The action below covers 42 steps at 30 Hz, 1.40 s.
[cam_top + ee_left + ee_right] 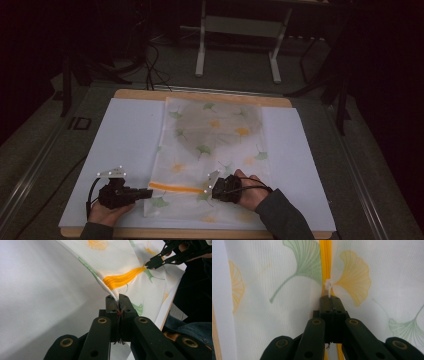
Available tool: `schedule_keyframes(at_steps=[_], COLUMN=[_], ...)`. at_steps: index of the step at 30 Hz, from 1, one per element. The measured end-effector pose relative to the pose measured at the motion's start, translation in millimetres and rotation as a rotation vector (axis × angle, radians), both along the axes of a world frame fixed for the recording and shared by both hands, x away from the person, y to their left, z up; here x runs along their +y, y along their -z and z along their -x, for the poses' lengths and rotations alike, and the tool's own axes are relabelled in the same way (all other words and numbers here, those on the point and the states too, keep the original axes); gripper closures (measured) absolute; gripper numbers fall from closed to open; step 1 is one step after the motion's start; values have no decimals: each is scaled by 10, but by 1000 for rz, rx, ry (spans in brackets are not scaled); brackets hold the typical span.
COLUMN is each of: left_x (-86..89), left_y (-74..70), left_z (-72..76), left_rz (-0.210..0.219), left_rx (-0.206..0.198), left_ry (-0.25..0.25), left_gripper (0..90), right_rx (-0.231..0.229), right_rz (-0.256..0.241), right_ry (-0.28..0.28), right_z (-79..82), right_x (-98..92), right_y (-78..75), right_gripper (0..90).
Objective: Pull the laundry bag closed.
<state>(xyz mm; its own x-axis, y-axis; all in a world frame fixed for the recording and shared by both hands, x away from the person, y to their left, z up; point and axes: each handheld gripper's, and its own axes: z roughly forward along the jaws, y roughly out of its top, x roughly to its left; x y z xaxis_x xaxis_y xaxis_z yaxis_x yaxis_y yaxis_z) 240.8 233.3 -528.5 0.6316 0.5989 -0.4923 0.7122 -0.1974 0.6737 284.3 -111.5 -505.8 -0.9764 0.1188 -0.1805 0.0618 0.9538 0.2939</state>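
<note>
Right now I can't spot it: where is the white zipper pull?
Right gripper view: white zipper pull sits mid-frame on the orange zipper, pinched by the right gripper.

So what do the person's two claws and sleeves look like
Both the left claw and right claw are black, with linked bars bearing brass-coloured rivets. Each carries a grey three-cornered plate with white dots and trails a black cable. The sleeves are dark, bluish like denim.

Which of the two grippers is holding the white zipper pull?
The right gripper: its jaws are shut on the zipper pull on the orange zipper. The left gripper clamps the bag's edge at the zipper's end instead.
</note>
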Motion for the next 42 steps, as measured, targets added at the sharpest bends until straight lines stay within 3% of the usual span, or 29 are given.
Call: schedule_keyframes(at_steps=[42], left_x=[30], left_y=[-2], left_z=[6], left_rz=[2], left_rx=[-2], left_ry=[-13], left_gripper=[883], right_rx=[-6], right_rz=[20], right_ry=[78], right_z=[-34], right_x=[-460], right_y=[-35], right_gripper=[900])
